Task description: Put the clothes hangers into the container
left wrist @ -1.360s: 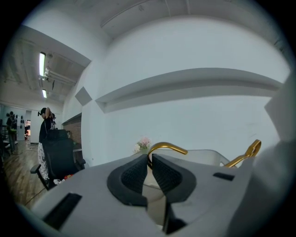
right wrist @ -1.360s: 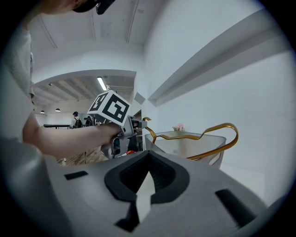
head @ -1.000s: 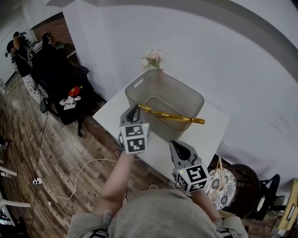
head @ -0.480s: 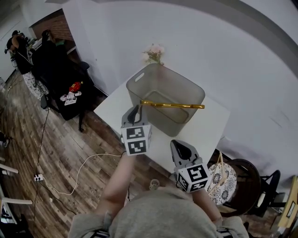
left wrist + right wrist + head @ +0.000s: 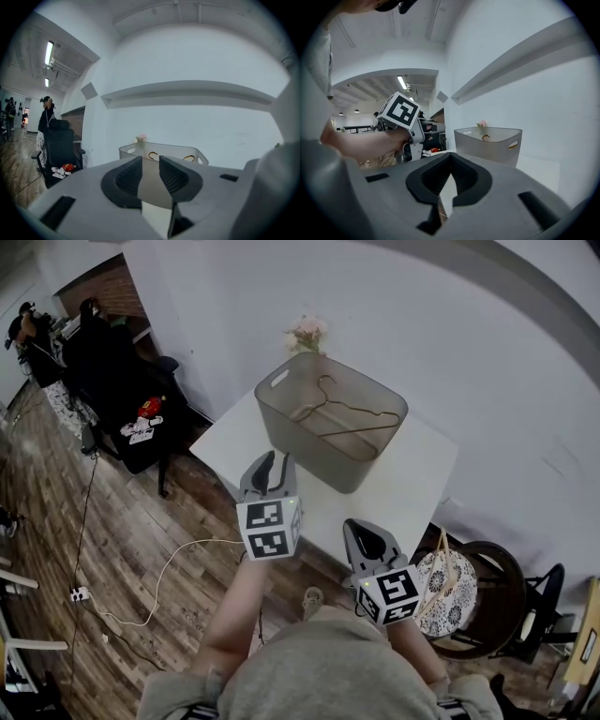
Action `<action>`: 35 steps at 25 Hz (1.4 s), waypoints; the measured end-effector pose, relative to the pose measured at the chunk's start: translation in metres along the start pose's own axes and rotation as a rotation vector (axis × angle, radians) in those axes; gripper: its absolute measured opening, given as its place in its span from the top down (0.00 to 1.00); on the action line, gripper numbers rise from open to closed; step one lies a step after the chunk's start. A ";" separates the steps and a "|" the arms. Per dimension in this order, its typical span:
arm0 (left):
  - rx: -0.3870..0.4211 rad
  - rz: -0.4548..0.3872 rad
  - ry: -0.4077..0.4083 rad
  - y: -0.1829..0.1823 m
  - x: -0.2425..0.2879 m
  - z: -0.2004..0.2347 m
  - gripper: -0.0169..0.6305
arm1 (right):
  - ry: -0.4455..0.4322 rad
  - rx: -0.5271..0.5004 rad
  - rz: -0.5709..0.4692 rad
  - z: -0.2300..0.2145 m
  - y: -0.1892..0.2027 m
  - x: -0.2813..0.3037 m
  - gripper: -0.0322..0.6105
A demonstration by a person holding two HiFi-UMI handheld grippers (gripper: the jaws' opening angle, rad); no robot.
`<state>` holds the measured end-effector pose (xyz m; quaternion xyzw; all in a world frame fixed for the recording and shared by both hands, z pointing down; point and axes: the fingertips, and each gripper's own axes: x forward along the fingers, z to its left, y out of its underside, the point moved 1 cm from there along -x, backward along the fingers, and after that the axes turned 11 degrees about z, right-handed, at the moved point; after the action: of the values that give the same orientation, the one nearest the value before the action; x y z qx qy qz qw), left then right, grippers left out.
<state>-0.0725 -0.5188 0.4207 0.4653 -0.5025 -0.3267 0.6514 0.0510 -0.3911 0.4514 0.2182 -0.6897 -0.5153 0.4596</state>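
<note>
Head view: flowers (image 5: 307, 334) behind container (image 5: 317, 457) (hanger (image 5: 345, 416) inside); table (image 5: 412, 491) beneath.

The head view looks steeply down from above the person onto the counter (image 5: 412, 493) and container (image 5: 309, 442). Both gripper views sit low, facing level along their jaws toward that container, well ahead; the right one also catches the left gripper (image 5: 276, 467).

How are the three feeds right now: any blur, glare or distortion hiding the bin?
Head view: evenly lit and sharp, hanger plain inside the bin; straight edges bow. Left gripper view: heavy fisheye, dark corners, bright ceiling lights upper left, bin small behind the soft jaws. Right gripper view: same fisheye, bin clear at right, no glare.
</note>
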 end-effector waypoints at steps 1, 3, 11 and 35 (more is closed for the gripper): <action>-0.001 -0.002 0.006 0.002 -0.007 -0.002 0.83 | 0.001 -0.001 -0.001 0.003 0.001 -0.004 0.95; -0.002 -0.006 0.014 0.006 -0.021 -0.006 0.83 | 0.005 -0.002 -0.003 0.009 0.004 -0.012 0.95; -0.024 0.026 0.030 0.048 -0.083 -0.016 0.83 | 0.020 -0.008 -0.014 0.040 0.019 -0.050 0.95; -0.053 0.053 0.052 0.153 -0.288 -0.044 0.95 | 0.001 -0.030 -0.045 0.156 0.075 -0.169 0.95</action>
<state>-0.1179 -0.1951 0.4602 0.4429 -0.4886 -0.3103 0.6847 0.0118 -0.1525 0.4433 0.2271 -0.6766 -0.5356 0.4515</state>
